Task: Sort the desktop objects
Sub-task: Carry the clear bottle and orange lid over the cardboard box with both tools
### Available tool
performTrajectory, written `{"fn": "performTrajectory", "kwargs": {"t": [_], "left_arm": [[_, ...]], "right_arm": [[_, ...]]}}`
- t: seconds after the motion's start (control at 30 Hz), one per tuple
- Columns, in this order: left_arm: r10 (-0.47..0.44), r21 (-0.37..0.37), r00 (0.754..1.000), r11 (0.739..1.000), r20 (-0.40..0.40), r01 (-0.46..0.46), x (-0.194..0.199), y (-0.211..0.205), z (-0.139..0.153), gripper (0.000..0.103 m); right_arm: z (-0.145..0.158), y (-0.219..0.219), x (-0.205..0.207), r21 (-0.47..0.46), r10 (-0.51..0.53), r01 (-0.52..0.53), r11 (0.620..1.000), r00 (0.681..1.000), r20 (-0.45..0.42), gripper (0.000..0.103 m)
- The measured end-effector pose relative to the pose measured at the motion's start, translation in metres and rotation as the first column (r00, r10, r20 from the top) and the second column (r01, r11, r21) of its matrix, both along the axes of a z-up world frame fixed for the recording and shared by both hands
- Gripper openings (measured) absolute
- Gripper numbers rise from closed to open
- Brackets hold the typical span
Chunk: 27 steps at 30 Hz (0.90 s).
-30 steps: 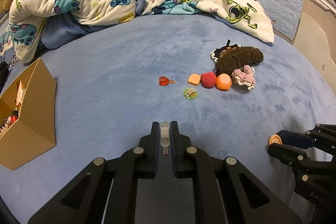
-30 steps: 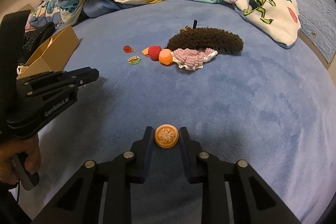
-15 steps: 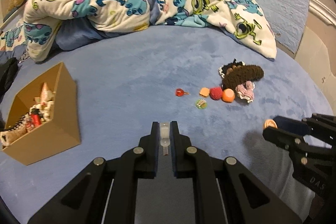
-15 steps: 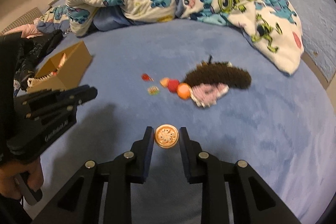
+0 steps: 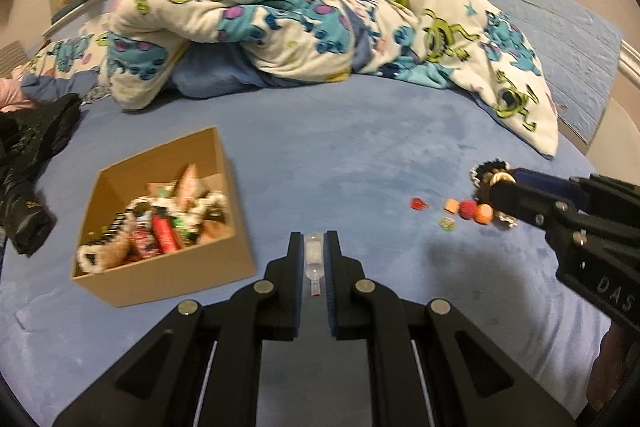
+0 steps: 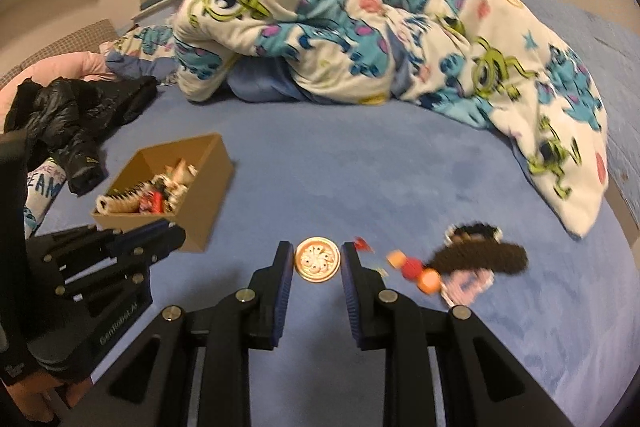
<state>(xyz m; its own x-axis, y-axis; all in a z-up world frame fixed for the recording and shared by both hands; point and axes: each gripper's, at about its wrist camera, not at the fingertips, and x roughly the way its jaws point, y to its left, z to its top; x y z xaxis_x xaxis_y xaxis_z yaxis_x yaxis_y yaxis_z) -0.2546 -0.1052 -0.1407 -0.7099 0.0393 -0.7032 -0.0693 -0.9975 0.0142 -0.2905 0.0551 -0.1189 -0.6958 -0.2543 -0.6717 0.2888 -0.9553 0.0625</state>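
Nearest, the left gripper (image 5: pixel 314 259) was clamped on a small clear vial (image 5: pixel 313 255), the right gripper (image 6: pixel 317 261) on a round button (image 6: pixel 317 259). Farther left, the cardboard box (image 5: pixel 168 267) sat part-filled; farther right, small trinkets (image 5: pixel 468 209) remained unsorted.

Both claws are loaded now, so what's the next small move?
Probably carry both over the cardboard box before letting go: the left claw pinches a small clear vial, the right claw a round orange button, both short of the box.
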Motion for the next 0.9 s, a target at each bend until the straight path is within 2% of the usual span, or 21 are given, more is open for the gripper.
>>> {"fn": "performTrajectory", "kwargs": {"t": [0.47, 0.9], "left_arm": [[0.108, -0.01, 0.994, 0.994, -0.03, -0.108, 0.006, -0.067, 0.021, 0.01], [0.174, 0.001, 0.983, 0.985, -0.054, -0.174, 0.003, -0.117, 0.03, 0.01]], "right_arm": [[0.026, -0.078, -0.011, 0.001, 0.074, -0.074, 0.997, 0.997, -0.036, 0.024], [0.035, -0.132, -0.024, 0.001, 0.122, -0.122, 0.993, 0.991, -0.052, 0.024]]}}
